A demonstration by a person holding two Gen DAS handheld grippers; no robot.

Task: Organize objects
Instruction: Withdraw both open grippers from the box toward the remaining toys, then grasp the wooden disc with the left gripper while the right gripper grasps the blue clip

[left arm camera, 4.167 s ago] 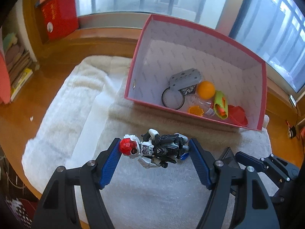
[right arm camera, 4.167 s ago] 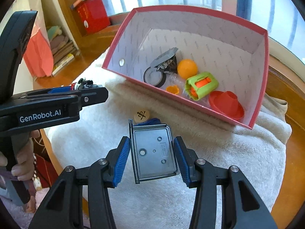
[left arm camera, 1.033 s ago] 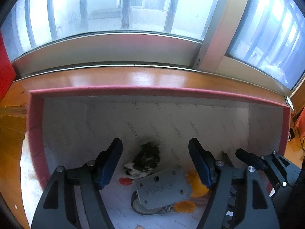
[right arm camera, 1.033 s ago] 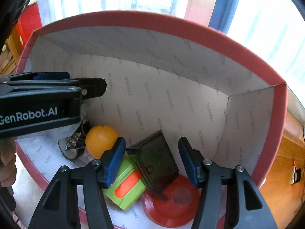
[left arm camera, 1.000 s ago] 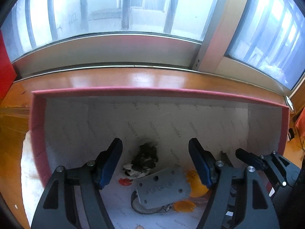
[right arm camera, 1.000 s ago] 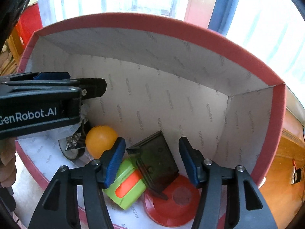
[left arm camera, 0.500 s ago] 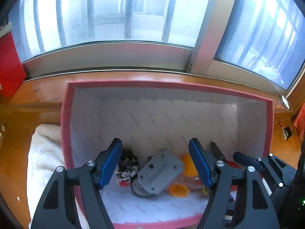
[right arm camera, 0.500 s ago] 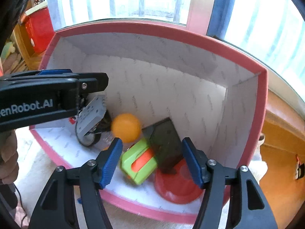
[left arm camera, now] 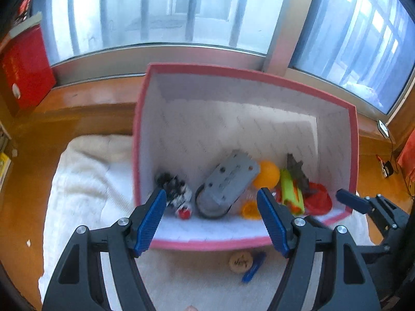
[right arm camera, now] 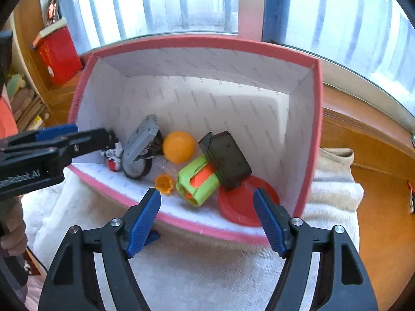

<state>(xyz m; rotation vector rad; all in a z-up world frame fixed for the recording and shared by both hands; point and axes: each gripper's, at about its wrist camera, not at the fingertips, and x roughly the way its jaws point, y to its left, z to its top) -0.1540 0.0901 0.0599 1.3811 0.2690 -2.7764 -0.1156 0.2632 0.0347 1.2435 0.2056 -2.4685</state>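
Both claws hung released and empty: the left gripper (left arm camera: 211, 220), and the right gripper (right arm camera: 207, 213), whose jaws had just been opening. The wooden disc (left arm camera: 240, 262) and blue clip (left arm camera: 253, 267) lay on the towel (left arm camera: 85, 181), just near of the pink box (left arm camera: 207, 245); best approached low, pads straddling each.

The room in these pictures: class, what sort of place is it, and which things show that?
Probably a home, by a window: a pink box of toys on a white towel, and stacked books.

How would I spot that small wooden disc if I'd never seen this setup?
Find the pink box on the white towel. Outside its near wall, on the towel, lies a round wooden disc with a dark mark on top. A small blue piece lies against it; the other toys all sit inside the box.
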